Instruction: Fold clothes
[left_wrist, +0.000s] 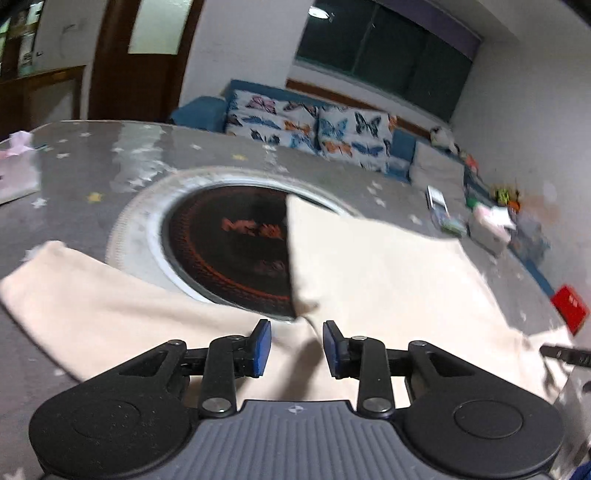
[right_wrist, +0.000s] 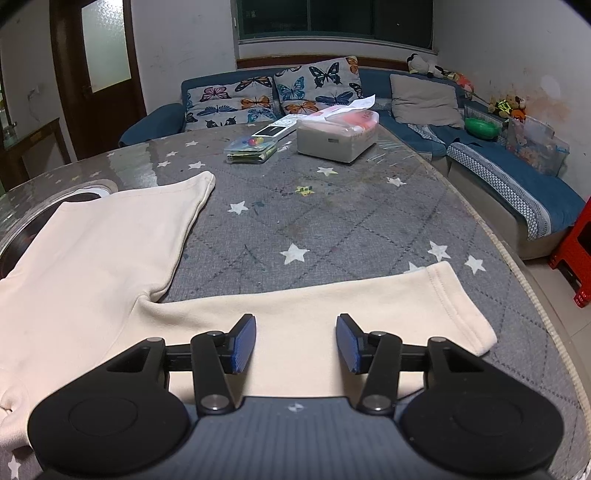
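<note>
So the cream shorts (right_wrist: 110, 251) are lying spread flat on the table (right_wrist: 332, 221), which is wearing a gray star-print cover. From the right wrist view, 1 leg is reaching toward the table's right edge and the other is pointing toward the far side, with the waist end running off toward the left, partly covering the round black cooktop (left_wrist: 229, 243) sunk into the table.

The right gripper (right_wrist: 295, 341) is hovering over the nearer leg with its jaws spread wide, blue pads not touching the fabric as far as I can tell. The left gripper (left_wrist: 297, 347) is sitting low over the shorts too, jaws apart, with a raised fold of cloth standing just ahead of the gap between them. That view is pretty blurry, so I can't tell if anything is touching.

Toward the far edge, a tissue box (right_wrist: 338, 136) and a clear plastic case (right_wrist: 251, 147) are sitting near each other. Behind the table, a blue sofa (right_wrist: 480, 147) is carrying 2 butterfly cushions (right_wrist: 273, 92).
</note>
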